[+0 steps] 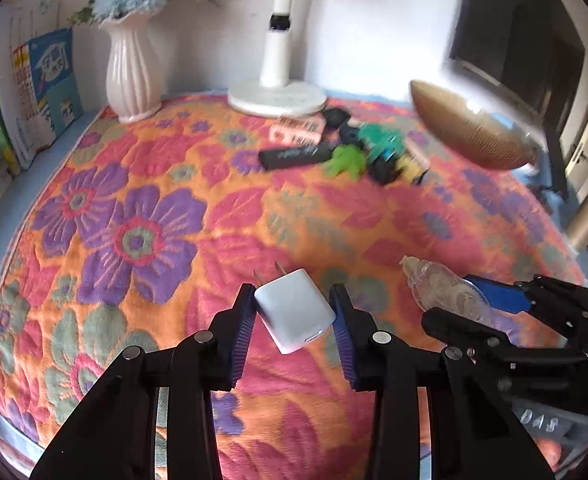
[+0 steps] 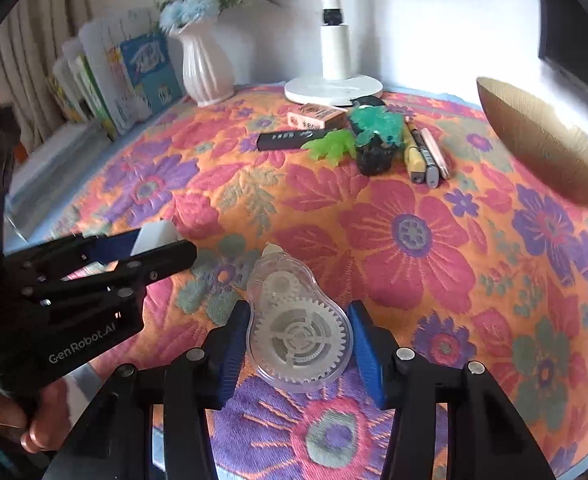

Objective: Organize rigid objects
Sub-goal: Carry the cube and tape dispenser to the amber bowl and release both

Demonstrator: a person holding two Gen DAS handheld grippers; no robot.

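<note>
My left gripper [image 1: 294, 312] is shut on a white plug charger [image 1: 294, 310], its prongs pointing away, just above the flowered cloth. My right gripper [image 2: 300, 336] is shut on a clear correction-tape dispenser [image 2: 294, 328] with white gears inside, tip pointing away. Each gripper shows in the other's view: the right gripper [image 1: 474, 300] to the right, the left gripper [image 2: 149, 246] to the left. At the far side lies a pile: a pink eraser box [image 2: 316, 116], a black bar [image 2: 289, 140], green toys [image 2: 374, 126], pens [image 2: 424, 154].
A white lamp base [image 2: 334, 90] and a white vase [image 2: 205, 68] with blue flowers stand at the back. Books [image 2: 105, 80] lean at the back left. A gold oval dish [image 2: 542, 140] stands at the right. The flowered cloth [image 2: 414, 240] covers the table.
</note>
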